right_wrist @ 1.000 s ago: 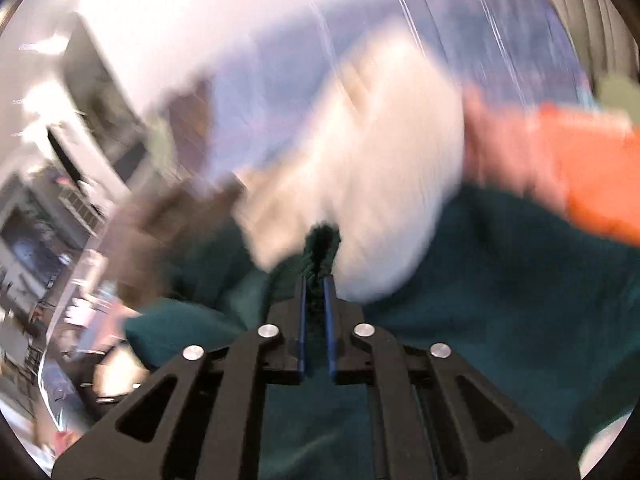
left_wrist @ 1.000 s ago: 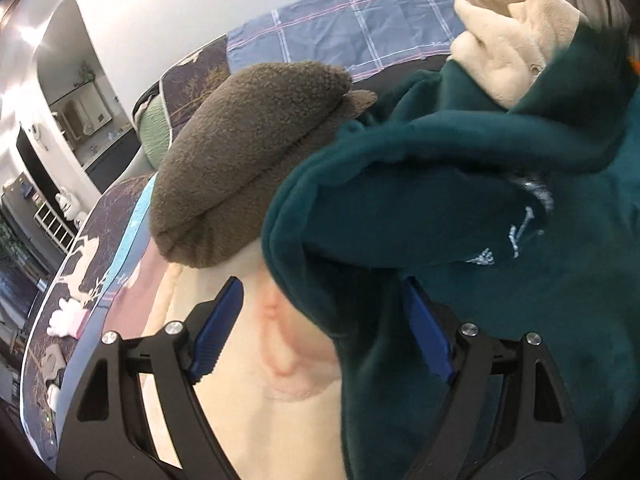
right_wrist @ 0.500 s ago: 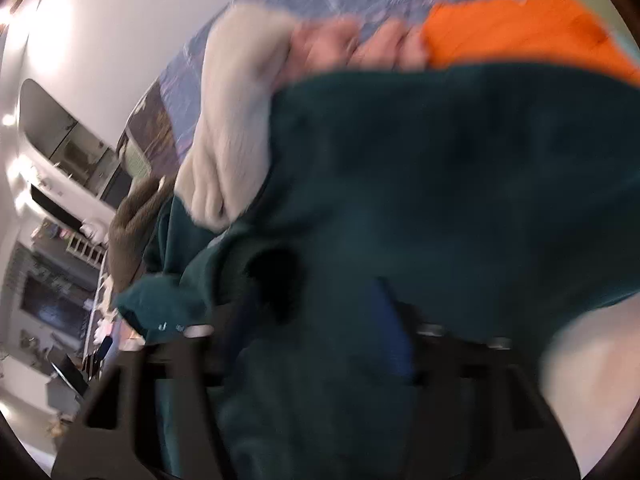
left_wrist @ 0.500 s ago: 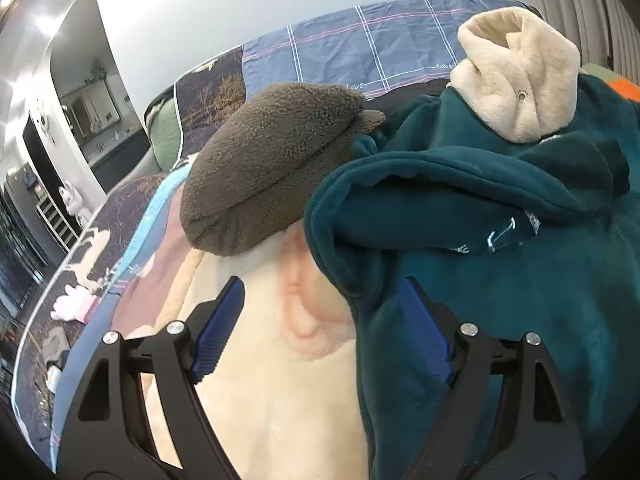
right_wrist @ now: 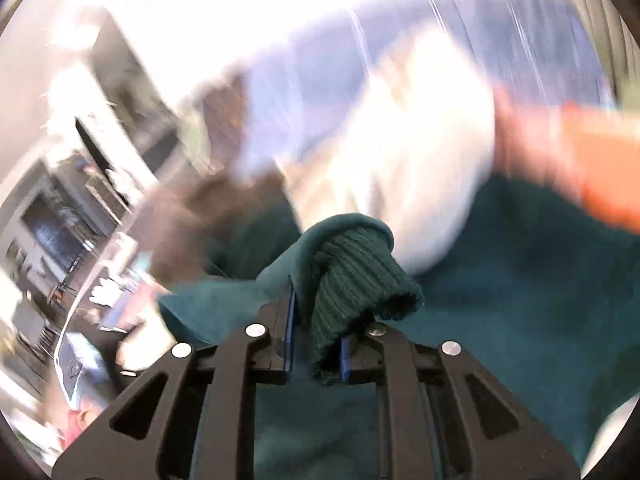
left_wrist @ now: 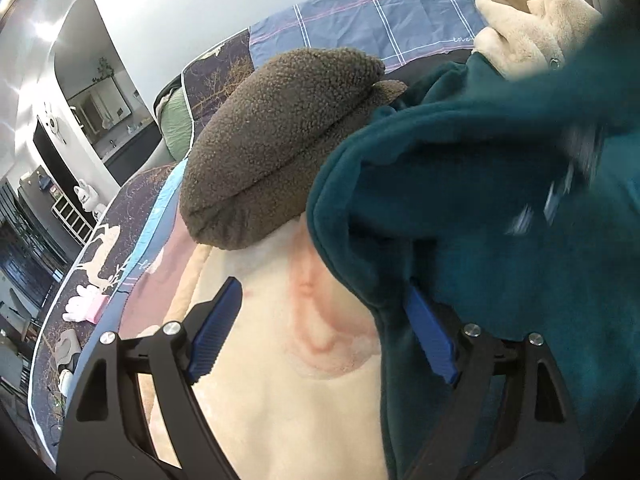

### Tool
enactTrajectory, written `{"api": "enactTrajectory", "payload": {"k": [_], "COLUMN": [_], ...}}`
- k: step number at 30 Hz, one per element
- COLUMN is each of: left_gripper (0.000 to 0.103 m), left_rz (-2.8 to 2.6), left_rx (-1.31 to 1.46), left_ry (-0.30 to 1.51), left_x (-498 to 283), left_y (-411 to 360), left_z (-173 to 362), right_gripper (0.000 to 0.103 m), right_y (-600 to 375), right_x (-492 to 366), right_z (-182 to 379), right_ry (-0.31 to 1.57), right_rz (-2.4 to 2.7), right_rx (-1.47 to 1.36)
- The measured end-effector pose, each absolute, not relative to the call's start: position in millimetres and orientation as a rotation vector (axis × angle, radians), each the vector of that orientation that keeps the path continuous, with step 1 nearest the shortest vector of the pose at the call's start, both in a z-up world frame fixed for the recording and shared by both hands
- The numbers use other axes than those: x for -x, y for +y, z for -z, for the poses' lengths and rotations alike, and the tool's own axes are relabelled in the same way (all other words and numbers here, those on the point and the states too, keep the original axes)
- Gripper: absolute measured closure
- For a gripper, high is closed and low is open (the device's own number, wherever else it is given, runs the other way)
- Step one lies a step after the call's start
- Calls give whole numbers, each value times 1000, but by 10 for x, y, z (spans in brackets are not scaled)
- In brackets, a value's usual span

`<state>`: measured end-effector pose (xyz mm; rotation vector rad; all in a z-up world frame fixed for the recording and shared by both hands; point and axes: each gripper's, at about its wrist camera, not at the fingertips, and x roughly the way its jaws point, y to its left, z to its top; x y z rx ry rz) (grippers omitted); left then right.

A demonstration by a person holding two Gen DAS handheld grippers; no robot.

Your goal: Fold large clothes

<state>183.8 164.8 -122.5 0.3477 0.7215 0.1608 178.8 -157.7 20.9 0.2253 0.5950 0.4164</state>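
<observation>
Garment: teal fleece (left_wrist: 500, 208), a large top, lies on the bed across the 3 o'clock half of the left view, heaped rather than flat.
Cuff: ribbed cuff (right_wrist: 360, 276) of the teal fleece, raised off the pile at the centre of the right view.
Right tongs (right_wrist: 316, 344): closed down on the cuff; knit fabric fills the narrow gap between the blue pads. The view is smeared, so the tongs are judged to be in fast motion.
Left tongs (left_wrist: 324, 332): spread wide, gripping nothing. The pad at 3 o'clock touches or sits just under the fleece hem; which of the two cannot be told.
Progress: early. One sleeve end is in hand; no flat fold shows anywhere on the garment.
Remaining: judged to be laying the sleeve across the body, squaring the hem, then folding the body.
Bedding: cream blanket (left_wrist: 280, 400) with a pink print lies under the left tongs.
Brown fleece (left_wrist: 276, 140): bundled at 12 o'clock, touching the teal edge; it limits room to spread the garment.
Cream fleece (left_wrist: 528, 16): at 2 o'clock, resting on the top of the teal garment; likely needs shifting before a clean fold.
Orange cloth (right_wrist: 592, 168): at 2 o'clock in the right view, blurred, beside the teal fabric.
</observation>
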Motion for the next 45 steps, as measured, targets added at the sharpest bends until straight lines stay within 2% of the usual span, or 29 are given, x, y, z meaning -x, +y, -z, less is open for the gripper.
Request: {"api": "enactTrajectory", "payload": {"k": [2,4,6,9,10,13,15,16,18,21,25,26,27,28,31,32,34,36,40,41,42,43,44,45], "left_gripper": [17,17,17,17,17,17,21,23,31,32,30,42,79,89,92,98,103,103,103,94,76,67,53,49], "left_rz": [-155,-138,-127,-98,-86,-41,-17,-2,44,80,130,130,132,127,77,57,-35,-124,73,92,115,137,162,193], "left_rx": [-356,-384,-440,-459,-443,-328,-227,-184,-110,-51,-58,-70,-82,-86,-17,-5,-8,44,246,252,257,250,232,185], "left_ry": [710,683,649,642,646,660,654,650,664,703,780,798,820,846,817,808,788,803,772,769,764,754,738,726], "left_x": [-1771,-1648,-1488,-1286,-1245,-1225,-1336,-1413,-1639,-2035,-2551,-2656,-2778,-2865,-2928,-2933,-2936,-2960,-2813,-2775,-2700,-2608,-2504,-2354], "left_y": [1624,1561,1496,1498,1529,1670,1764,1784,1773,1690,1458,1412,1363,1348,1476,1530,1675,1920,2173,2171,2156,2127,2083,2021], "left_z": [1220,1203,1201,1181,1156,986,826,757,681,695,877,935,1015,1068,1055,1062,1095,1133,1014,973,912,857,810,774], "right_gripper": [86,79,57,55,55,52,43,42,36,24,24,24,24,24,24,24,24,24,18,18,18,18,18,18], "right_y": [-1769,-1988,-2271,-2759,-2911,-3100,-3077,-2978,-2840,-2611,-2547,-2576,-2590,-2592,-2509,-2480,-2402,-2353,-2406,-2451,-2527,-2602,-2640,-2665], "right_x": [-1494,-1391,-1518,-1603,-1564,-1483,-1467,-1479,-1528,-1589,-1672,-1678,-1697,-1686,-1607,-1599,-1561,-1502,-1551,-1601,-1612,-1607,-1577,-1530], "right_z": [-436,-331,122,807,937,1033,956,895,819,855,1079,1152,1257,1323,1329,1303,1218,1136,1248,1302,1324,1303,1235,1114], "right_ry": [491,491,642,915,947,926,896,887,873,852,889,907,919,900,846,836,778,699,726,758,782,778,756,717], "right_rz": [-380,-266,-125,-22,-23,-25,-34,-55,-82,-67,-38,-38,-27,-24,-13,-6,7,-7,-30,-21,-6,-3,20,63], "right_rx": [-175,-90,-65,-270,-361,-467,-474,-468,-442,-358,-319,-331,-345,-346,-273,-253,-206,-184,-219,-253,-289,-330,-345,-337]}}
